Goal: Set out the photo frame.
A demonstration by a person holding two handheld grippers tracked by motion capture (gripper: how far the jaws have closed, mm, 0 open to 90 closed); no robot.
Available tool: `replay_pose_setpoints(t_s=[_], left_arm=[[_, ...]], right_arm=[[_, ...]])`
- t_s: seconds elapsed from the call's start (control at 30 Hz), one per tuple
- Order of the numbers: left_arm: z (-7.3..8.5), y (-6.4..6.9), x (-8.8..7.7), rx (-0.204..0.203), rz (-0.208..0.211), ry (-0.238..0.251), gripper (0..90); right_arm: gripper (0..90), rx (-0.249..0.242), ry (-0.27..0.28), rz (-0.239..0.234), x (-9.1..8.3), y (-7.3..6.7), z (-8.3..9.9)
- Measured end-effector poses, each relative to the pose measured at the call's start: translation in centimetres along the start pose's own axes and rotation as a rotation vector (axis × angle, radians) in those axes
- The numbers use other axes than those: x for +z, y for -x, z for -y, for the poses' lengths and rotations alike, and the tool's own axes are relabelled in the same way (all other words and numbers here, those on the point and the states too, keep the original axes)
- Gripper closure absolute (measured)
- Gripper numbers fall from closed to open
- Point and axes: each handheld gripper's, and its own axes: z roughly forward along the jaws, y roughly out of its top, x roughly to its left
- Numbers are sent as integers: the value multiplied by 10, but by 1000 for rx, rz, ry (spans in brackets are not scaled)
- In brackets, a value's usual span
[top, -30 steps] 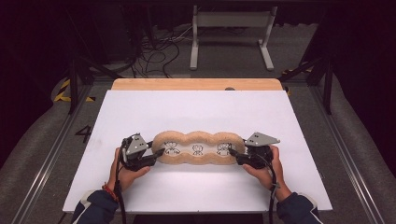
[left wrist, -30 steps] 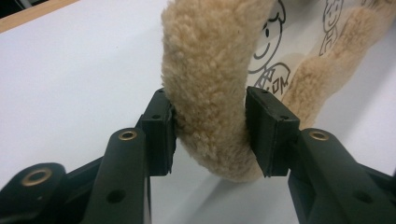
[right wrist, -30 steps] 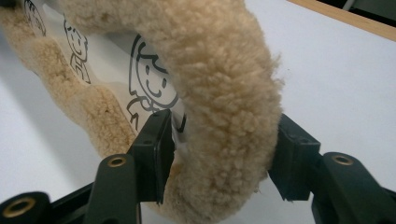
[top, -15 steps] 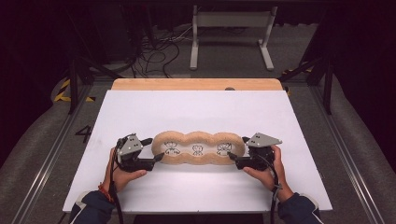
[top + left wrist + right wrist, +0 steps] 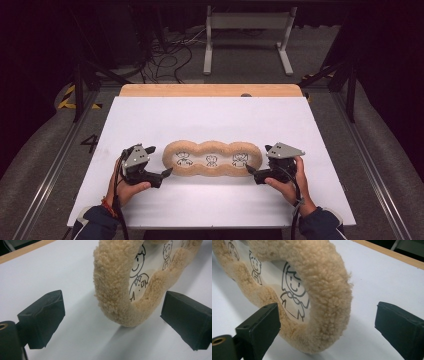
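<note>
High view: a tan plush frame (image 5: 212,159) with three round windows lies flat on the white board (image 5: 210,120), a little nearer the person than the board's middle. Each window holds a black line drawing of a cartoon figure on white. The left gripper (image 5: 167,174) sits just off the frame's left end, the right gripper (image 5: 248,170) just off its right end, each in a hand that comes in from the bottom. A large "4" (image 5: 91,144) is marked on the floor beside the board's left edge. A wooden strip (image 5: 210,90) runs along the board's far edge, with a white stand (image 5: 248,35) on the floor beyond it.

Left gripper view: the jaws stand wide apart, having just been opening. The frame's (image 5: 112,285) rounded end lies between them, and neither pad presses on it; bare board shows on both sides. The nearest drawing is a smiling figure in a collared top whose chest bears small marks that look like "OM", though I cannot read them for certain.

Right gripper view: the jaws here are wide apart too and have just been opening. The frame's (image 5: 329,290) other end lies between them, clear of the right-hand pad; the left-hand pad overlaps its lower rim, and contact there cannot be told. The nearest drawing is a smiling figure with a fringe and collar; it bears no lettering.
</note>
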Motion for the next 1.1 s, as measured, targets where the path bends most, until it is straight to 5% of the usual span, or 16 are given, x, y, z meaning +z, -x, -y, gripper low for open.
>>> replay_pose_setpoints(t_s=[1.1], left_arm=[[20,3,-26,63,-56,-43,59]], right_arm=[[45,-6,-12,69,-31,12,18]])
